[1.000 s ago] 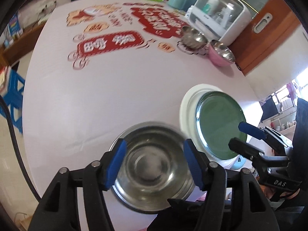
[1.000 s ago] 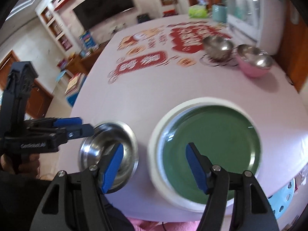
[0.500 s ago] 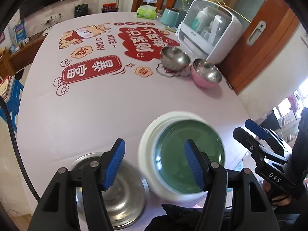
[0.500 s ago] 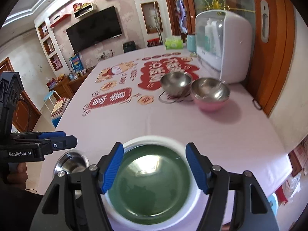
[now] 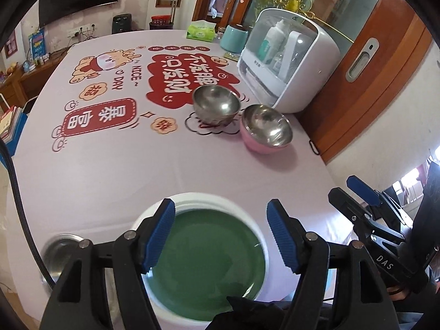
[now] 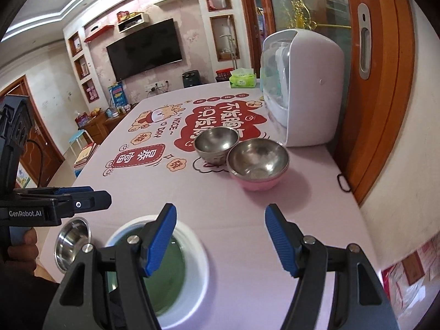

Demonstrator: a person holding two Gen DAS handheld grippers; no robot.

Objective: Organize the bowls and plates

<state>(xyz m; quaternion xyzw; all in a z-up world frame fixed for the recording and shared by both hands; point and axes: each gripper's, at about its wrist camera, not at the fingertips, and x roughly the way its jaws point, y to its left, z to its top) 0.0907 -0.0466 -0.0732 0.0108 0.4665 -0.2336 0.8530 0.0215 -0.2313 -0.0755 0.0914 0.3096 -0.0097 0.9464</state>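
1. Left wrist view: left gripper (image 5: pixel 220 233) above the near edge of the table (image 5: pixel 115 170), jaws opening, nothing between the blue pads (image 5: pixel 161 232), no contact with anything.
2. Directly below and beyond the pads: green plate (image 5: pixel 209 258) lying flat inside a wider white plate (image 5: pixel 192 196), both at the near edge.
3. Just left of the white plate, partly cut off by a black cable (image 5: pixel 22 217): low steel dish (image 5: pixel 59 253), apart from the plates.
4. Far right on the cloth: steel bowl (image 5: pixel 216 104) upright on a printed cloud, and just right of it a pink bowl (image 5: pixel 265 129) with a steel lining; whether the two touch cannot be told here.
5. Behind the bowls, against the wooden door: white dish cabinet (image 5: pixel 291 63). Further back: teal canister (image 5: pixel 233 38) and green tissue box (image 5: pixel 200 31).
6. At the right edge: right gripper (image 5: pixel 357 192) seen from the side, held off the table.
7. Right wrist view: right gripper (image 6: pixel 220 236) with jaws apart and empty, pads over bare cloth to the right of the plates.
8. Near left: green plate (image 6: pixel 167 269) in the white plate (image 6: pixel 198 247), partly hidden by the left finger; steel dish (image 6: pixel 73 239) just left of them.
9. Far centre: steel bowl (image 6: pixel 216 143) and pink bowl (image 6: pixel 258 162), rims overlapping in this view, white dish cabinet (image 6: pixel 308 88) behind.
10. At the left edge: left gripper (image 6: pixel 96 199) level above the table, a hand (image 6: pixel 22 247) on its grip.
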